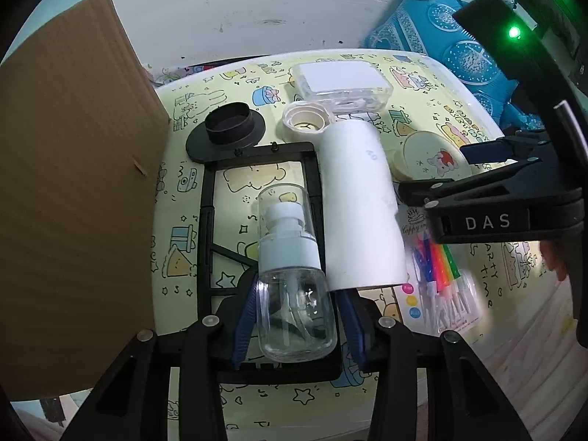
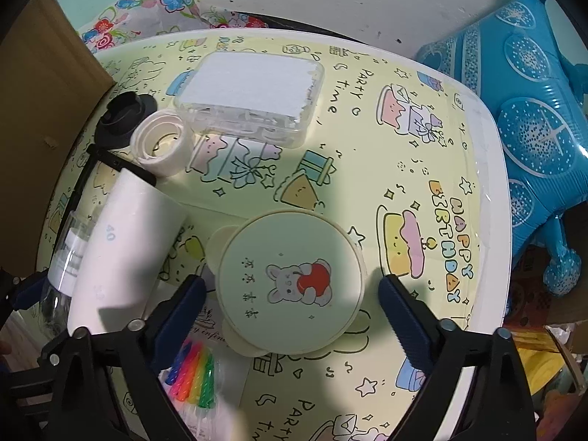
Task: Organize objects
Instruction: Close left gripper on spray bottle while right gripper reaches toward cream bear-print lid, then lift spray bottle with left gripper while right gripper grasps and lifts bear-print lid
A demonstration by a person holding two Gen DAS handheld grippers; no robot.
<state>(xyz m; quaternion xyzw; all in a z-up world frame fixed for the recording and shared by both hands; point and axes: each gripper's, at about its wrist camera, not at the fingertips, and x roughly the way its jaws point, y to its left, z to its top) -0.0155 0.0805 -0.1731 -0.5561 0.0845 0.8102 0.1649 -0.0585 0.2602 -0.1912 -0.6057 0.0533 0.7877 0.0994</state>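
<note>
Both views looked steeply down at the worktop (image 1: 228, 73) from close above. The left wrist camera sat just over the spray bottle (image 1: 294, 294), beside the white tube (image 1: 362, 205); the right sat over the round tin (image 2: 290, 283). Both shared that white tube (image 2: 125, 250) and the clear box (image 2: 250, 92).

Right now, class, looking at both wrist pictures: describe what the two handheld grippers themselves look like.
Both are black plastic frames with round silver screws. The left gripper and right gripper each have two fingers faced with ribbed dark-blue pads. In the left wrist view, the right gripper's body carries white letters "DAS", and a green light glows above it.
</note>
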